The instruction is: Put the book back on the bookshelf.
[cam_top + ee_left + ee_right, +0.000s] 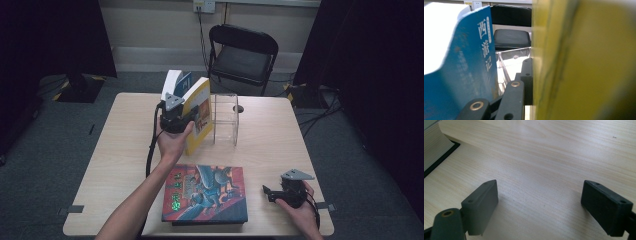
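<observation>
At upper centre of the high view, the left tongs [176, 111] are clenched on an upright yellow book [198, 114] beside the clear rack [225, 119]; the right tongs [540, 205], lower right, gape released over the surface [549, 157].

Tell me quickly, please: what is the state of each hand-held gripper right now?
Left hand-held gripper: closed on the yellow book, beside the blue book.
Right hand-held gripper: open, holding nothing, above the table.

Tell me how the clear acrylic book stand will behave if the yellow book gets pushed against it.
The clear stand looks thin-walled and light, so it would probably slide on the smooth wooden table rather than resist. Its walls look stiff, so it likely shifts whole rather than bending. The yellow book, held by the left tongs, looks heavier.
</observation>
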`<action>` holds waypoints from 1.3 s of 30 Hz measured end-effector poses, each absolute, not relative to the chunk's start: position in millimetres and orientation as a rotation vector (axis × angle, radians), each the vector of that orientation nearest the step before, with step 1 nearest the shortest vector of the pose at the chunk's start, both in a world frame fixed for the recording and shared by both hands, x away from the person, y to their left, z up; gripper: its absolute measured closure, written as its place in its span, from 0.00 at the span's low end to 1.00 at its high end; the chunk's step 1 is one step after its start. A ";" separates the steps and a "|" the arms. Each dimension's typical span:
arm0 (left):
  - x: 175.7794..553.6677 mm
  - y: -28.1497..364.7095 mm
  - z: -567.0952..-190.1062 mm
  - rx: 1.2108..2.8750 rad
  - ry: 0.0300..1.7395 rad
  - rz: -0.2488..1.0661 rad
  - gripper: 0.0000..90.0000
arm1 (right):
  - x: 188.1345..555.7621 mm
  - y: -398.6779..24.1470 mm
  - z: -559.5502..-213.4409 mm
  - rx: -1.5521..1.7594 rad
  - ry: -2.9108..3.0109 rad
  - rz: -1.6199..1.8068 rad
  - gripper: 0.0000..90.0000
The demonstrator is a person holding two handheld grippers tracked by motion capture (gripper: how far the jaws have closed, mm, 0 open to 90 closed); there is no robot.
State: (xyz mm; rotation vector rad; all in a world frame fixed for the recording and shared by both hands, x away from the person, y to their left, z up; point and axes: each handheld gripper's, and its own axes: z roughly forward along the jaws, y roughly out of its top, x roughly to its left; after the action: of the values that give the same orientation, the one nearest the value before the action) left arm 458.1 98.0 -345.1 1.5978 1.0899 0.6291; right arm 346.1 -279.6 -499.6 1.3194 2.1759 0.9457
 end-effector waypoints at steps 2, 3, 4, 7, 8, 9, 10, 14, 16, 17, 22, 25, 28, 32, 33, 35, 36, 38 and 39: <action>460.3 94.7 -348.0 1.600 1.093 0.639 0.84 | 346.1 -279.5 -499.6 1.320 2.176 0.946 0.16; 461.7 92.2 -350.4 1.613 1.085 0.661 0.84 | 346.1 -279.6 -499.6 1.319 2.176 0.946 0.16; 462.9 89.4 -353.0 1.616 1.085 0.676 0.84 | 346.1 -279.5 -499.6 1.320 2.176 0.946 0.16; 466.6 82.9 -361.2 1.617 1.089 0.686 0.84 | 346.1 -279.5 -499.6 1.319 2.176 0.946 0.16; 468.3 80.7 -364.9 1.622 1.089 0.671 0.84 | 346.1 -279.5 -499.6 1.320 2.176 0.946 0.16; 469.0 79.0 -367.6 1.626 1.094 0.667 0.84 | 346.0 -279.5 -499.6 1.320 2.176 0.946 0.16; 469.5 76.0 -372.5 1.628 1.091 0.675 0.84 | 346.1 -279.6 -499.6 1.320 2.176 0.946 0.16; 470.1 74.0 -380.3 1.613 1.079 0.708 0.84 | 346.1 -279.6 -499.6 1.319 2.176 0.946 0.16; 471.4 73.9 -382.6 1.607 1.076 0.705 0.84 | 346.1 -279.6 -499.6 1.320 2.176 0.946 0.16; 472.1 73.6 -384.1 1.600 1.085 0.703 0.84 | 346.1 -279.6 -499.6 1.319 2.176 0.946 0.16; 474.7 71.7 -391.1 1.612 1.093 0.708 0.84 | 346.1 -279.5 -499.6 1.320 2.176 0.946 0.16; 474.5 73.2 -395.1 1.596 1.102 0.694 0.84 | 346.1 -279.5 -499.6 1.320 2.175 0.946 0.16; 474.8 75.0 -395.3 1.599 1.100 0.688 0.84 | 346.0 -279.5 -499.5 1.321 2.176 0.946 0.16; 470.9 74.0 -393.4 1.608 1.060 0.692 0.82 | 346.0 -279.5 -499.5 1.321 2.176 0.946 0.16; 468.9 73.9 -390.3 1.607 1.051 0.690 0.80 | 346.1 -279.5 -499.6 1.321 2.176 0.946 0.16; 467.1 74.1 -388.2 1.608 1.044 0.688 0.78 | 346.1 -279.5 -499.6 1.320 2.176 0.946 0.16; 463.6 73.9 -383.5 1.613 1.020 0.694 0.75 | 346.0 -279.5 -499.6 1.321 2.176 0.946 0.16; 460.2 73.5 -378.4 1.632 1.010 0.700 0.73 | 346.1 -279.5 -499.6 1.320 2.176 0.946 0.16; 459.4 73.4 -376.2 1.634 1.006 0.690 0.73 | 346.1 -279.6 -499.6 1.318 2.176 0.946 0.16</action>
State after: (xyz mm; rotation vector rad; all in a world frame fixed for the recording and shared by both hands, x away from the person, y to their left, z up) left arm 459.4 73.4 -376.2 1.6338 1.0063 0.6898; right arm 346.1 -279.6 -499.6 1.3183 2.1758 0.9459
